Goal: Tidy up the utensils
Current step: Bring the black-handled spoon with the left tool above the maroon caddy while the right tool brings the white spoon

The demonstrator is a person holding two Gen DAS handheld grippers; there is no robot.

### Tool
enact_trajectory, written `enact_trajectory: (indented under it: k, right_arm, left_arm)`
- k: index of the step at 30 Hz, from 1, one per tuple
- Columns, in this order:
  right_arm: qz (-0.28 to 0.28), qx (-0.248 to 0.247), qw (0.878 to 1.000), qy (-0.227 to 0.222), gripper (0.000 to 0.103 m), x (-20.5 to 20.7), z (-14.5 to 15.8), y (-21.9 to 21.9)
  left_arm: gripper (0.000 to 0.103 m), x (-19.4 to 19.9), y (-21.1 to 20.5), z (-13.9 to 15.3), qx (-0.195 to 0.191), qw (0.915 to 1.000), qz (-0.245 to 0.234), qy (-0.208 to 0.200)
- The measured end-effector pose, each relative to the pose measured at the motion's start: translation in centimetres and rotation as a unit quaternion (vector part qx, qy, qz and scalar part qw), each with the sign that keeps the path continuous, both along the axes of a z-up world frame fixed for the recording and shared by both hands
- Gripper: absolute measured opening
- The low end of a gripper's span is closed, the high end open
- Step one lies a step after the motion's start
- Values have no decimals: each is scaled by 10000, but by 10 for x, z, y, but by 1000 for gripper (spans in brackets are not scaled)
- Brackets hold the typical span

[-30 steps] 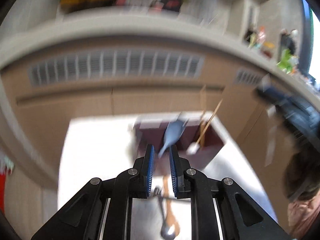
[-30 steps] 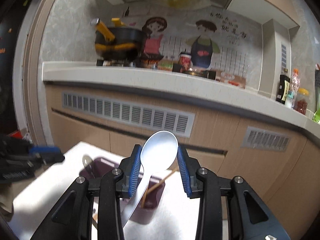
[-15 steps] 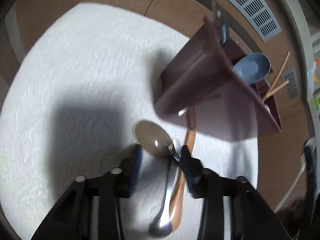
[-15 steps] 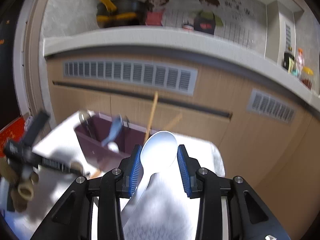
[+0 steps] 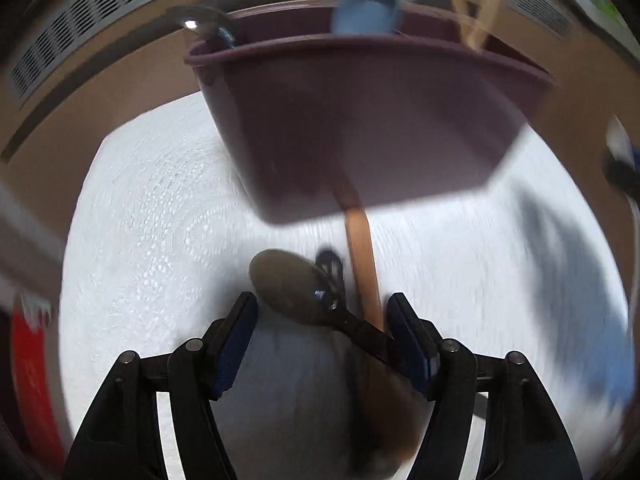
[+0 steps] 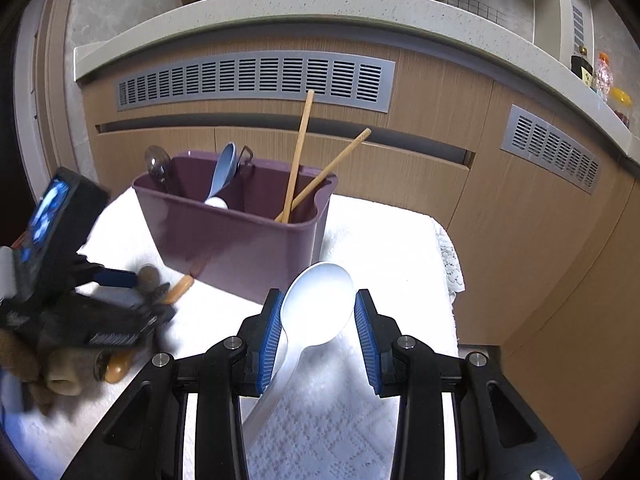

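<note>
Purple caddy [image 6: 240, 236] holding blue spoon [image 6: 223, 174] and chopsticks [image 6: 298, 160] — left tool [image 5: 322, 320] opening over metal spoon [image 5: 292, 288], right tool [image 6: 318, 320] gripping white spoon [image 6: 318, 304]

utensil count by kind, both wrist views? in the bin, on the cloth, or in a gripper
Metal spoons: 2, one in the purple bin at its left end, one on the cloth
Plastic spoons: 2, blue in the bin, white in the right gripper
Wooden spoon: 1, on the cloth
Chopsticks: 2, in the bin
Fork: 1, on the cloth
Total: 8

white cloth [image 6: 384, 240] | wood cabinets [image 6: 420, 184] | vent grille [image 6: 256, 76] | countertop [image 6: 320, 0]
</note>
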State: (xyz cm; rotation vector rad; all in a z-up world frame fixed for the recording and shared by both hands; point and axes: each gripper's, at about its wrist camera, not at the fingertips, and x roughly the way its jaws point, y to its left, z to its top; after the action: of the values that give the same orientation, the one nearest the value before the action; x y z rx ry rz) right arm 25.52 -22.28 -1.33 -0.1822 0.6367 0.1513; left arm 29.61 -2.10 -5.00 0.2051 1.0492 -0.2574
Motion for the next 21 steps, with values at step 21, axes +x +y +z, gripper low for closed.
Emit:
enact_trajectory:
  k: [21]
  right_arm:
    - [218, -58, 9997, 70, 34, -11, -7, 21]
  left_arm:
    - [36, -3, -2, 6, -662, 9955, 670, 103]
